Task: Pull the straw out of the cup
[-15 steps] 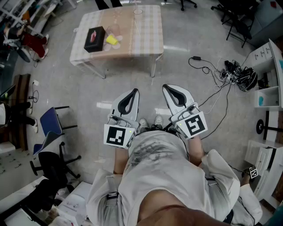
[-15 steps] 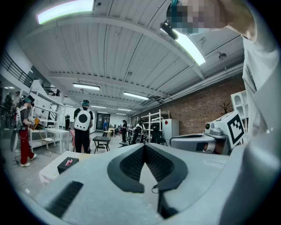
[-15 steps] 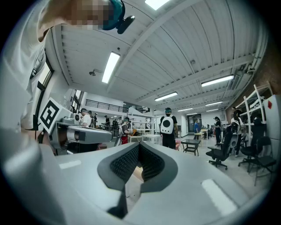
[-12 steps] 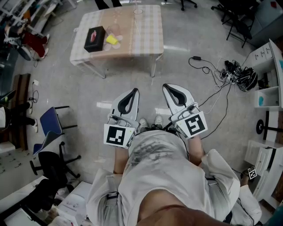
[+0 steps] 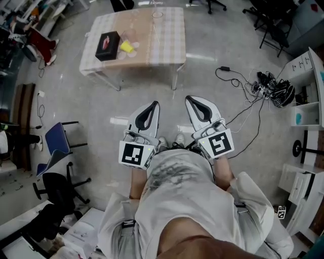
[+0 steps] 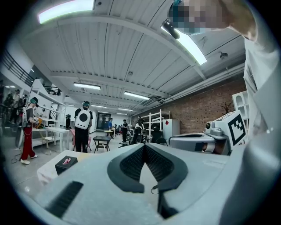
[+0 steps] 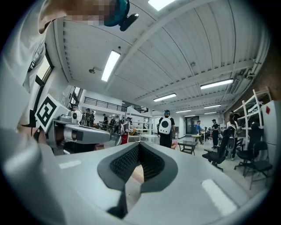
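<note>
A low table [image 5: 167,45] with a checked cloth stands well ahead of me on the floor. At its far edge sits a clear cup [image 5: 157,13]; the straw is too small to make out. My left gripper [image 5: 153,104] and right gripper [image 5: 190,99] are held level side by side at my waist, far short of the table. The jaws of both meet at their tips, shut with nothing between them. The same shows in the left gripper view for the left gripper [image 6: 144,146] and in the right gripper view for the right gripper [image 7: 138,145].
A black box [image 5: 108,45] and a yellow object [image 5: 128,46] lie on the table's left part. Cables and a black bundle [image 5: 273,88] lie on the floor at the right, chairs [image 5: 58,139] at the left, white shelves [image 5: 309,91] at the far right. Several people stand across the hall.
Both grippers stay where they were, jaws shut. Only the head view has shifted a little.
</note>
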The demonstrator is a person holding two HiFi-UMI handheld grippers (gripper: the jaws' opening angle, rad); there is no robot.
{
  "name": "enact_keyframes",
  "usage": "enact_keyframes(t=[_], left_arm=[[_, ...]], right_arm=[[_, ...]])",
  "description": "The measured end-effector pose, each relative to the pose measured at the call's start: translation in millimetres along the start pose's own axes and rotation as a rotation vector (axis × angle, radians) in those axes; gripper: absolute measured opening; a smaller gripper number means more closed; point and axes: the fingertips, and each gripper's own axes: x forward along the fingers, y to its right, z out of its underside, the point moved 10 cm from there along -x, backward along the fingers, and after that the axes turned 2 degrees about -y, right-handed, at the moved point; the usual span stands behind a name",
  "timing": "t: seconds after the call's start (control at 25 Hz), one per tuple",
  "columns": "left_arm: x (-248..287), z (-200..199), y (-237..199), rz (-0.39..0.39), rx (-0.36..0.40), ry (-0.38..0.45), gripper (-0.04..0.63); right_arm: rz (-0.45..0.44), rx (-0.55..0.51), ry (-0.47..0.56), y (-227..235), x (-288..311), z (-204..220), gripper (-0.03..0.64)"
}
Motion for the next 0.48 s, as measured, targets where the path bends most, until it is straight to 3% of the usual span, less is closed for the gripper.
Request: enact_keyframes(t=[0.48], left_arm=[[6,-4,15,-0.058,0.009,-0.002,0.005]], right_arm=[[-0.072,0.007,0.009,14,-5,-2,0.009]])
